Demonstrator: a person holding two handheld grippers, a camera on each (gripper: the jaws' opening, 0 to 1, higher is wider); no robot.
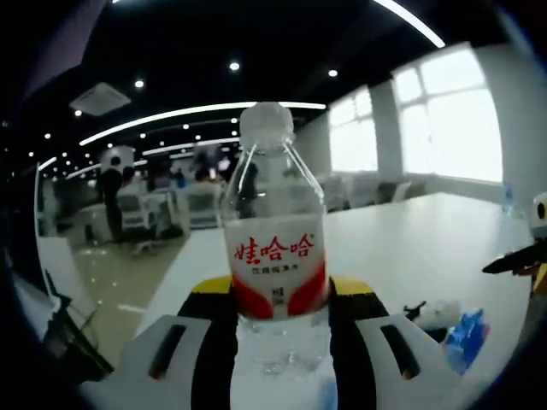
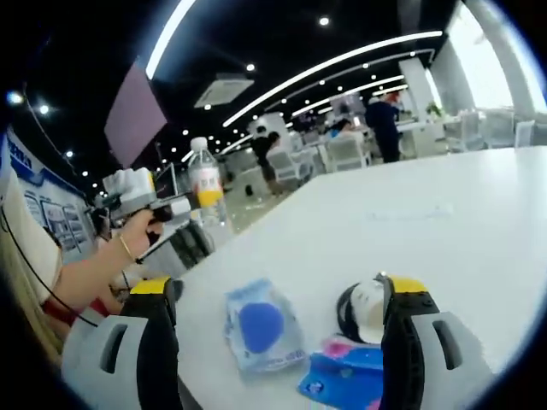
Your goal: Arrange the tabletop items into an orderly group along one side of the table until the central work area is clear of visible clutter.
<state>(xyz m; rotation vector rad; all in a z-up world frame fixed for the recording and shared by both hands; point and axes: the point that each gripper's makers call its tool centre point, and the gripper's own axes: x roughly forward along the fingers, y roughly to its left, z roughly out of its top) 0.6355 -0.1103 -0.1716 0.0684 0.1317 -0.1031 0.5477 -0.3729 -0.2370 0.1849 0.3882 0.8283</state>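
Observation:
My left gripper (image 1: 282,295) is shut on a clear water bottle (image 1: 273,196) with a red label and a white cap, held upright above the white table (image 1: 410,248). In the right gripper view a person's hand holds that left gripper (image 2: 167,209) with the bottle (image 2: 205,184) off the table's far left edge. My right gripper (image 2: 280,295) is open just above the table. Ahead between its jaws lie a clear packet with a blue disc (image 2: 261,333), a round black-and-white object (image 2: 363,309) and a blue-and-pink packet (image 2: 342,376).
In the left gripper view a blue packet (image 1: 466,337) and a small white item (image 1: 438,313) lie at the lower right. The right gripper (image 1: 523,256) shows at the right edge. Office chairs and people stand beyond the table (image 2: 444,213).

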